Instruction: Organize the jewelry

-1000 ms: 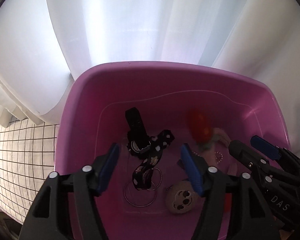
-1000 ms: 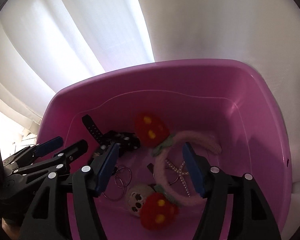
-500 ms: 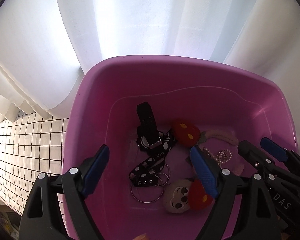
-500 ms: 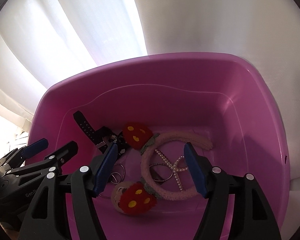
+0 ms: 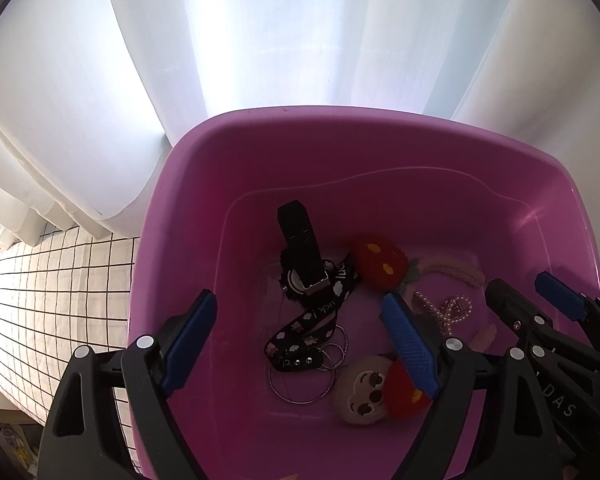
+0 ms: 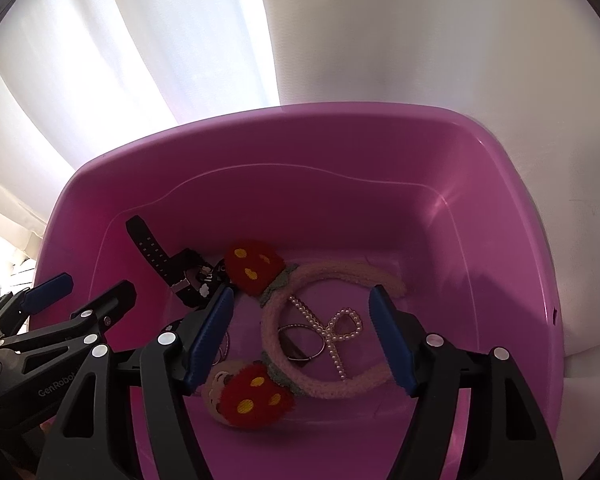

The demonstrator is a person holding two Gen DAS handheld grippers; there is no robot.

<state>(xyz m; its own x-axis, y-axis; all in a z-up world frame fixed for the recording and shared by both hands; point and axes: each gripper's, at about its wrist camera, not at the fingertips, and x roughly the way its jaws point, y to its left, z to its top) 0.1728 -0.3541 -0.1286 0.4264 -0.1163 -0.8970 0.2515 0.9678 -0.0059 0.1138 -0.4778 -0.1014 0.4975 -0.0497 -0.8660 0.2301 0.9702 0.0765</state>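
The pearl necklace (image 6: 334,330) lies inside the fuzzy pink headband (image 6: 320,384) on the floor of the purple tub (image 6: 500,216), between and below your right gripper (image 6: 302,334), spread wide, holding nothing. Your left gripper (image 5: 300,342) gapes equally empty above the black lanyard (image 5: 320,320), seemingly not touching.

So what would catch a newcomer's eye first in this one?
The pink tub fills both views, backed by white curtains. Inside it, a fuzzy pink headband with red strawberry ends rings a pearl string on the right side. Left of it lie a black watch and a patterned strap on metal rings. Both tools, left and right, hang open above the pile.
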